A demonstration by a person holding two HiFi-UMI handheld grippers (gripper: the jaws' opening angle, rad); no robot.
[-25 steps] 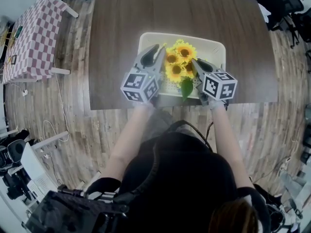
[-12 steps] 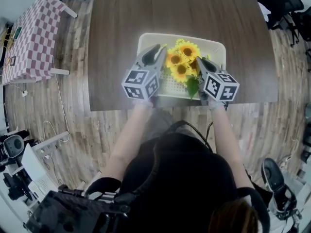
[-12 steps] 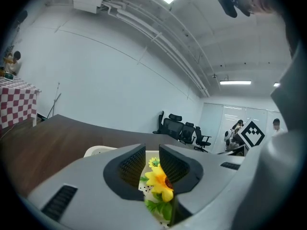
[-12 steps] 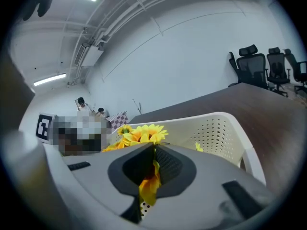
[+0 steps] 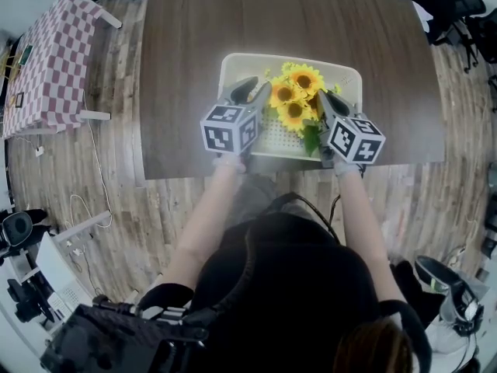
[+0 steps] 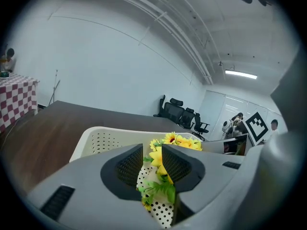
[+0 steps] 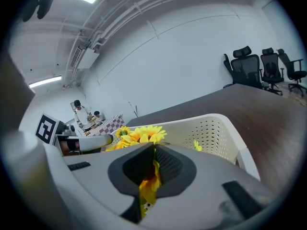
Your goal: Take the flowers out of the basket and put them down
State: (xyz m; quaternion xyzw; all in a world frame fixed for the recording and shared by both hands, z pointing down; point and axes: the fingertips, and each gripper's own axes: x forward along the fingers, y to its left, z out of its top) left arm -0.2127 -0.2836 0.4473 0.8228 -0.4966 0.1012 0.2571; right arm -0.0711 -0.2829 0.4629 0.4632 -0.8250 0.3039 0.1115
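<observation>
Dark brown wood-grain tabletop (image 5: 194,53) fills the upper half of the head view. On it, near the middle of the frame, sits a cream perforated plastic basket (image 5: 342,72). A bunch of yellow sunflowers (image 5: 295,99) stands inside that basket, toward its centre and right, blooms up above the rim. The left claw (image 5: 252,92) reaches in from the lower left of the bunch and the right claw (image 5: 326,103) from its lower right.

The step in hand looks like taking hold for the lift-out: the flowers have not left the basket. In the right gripper view the right claw (image 7: 154,150) is clamped tight on a yellow petal of the bunch. In the left gripper view the left claw (image 6: 152,150) is opening; its jaws stand apart with a yellow bloom and green leaves loose between them, not pinched from both sides.

The next move probably calls for a straight lift on the right claw's grip, high enough for stems and leaves to clear the basket wall, then a set-down on bare tabletop beside it. A grip on petals alone may slip or tear.

The sunflowers have bright yellow petals around orange-brown centres, several heads packed close, with green leaves hanging below. They look artificial, light and floppy.
</observation>
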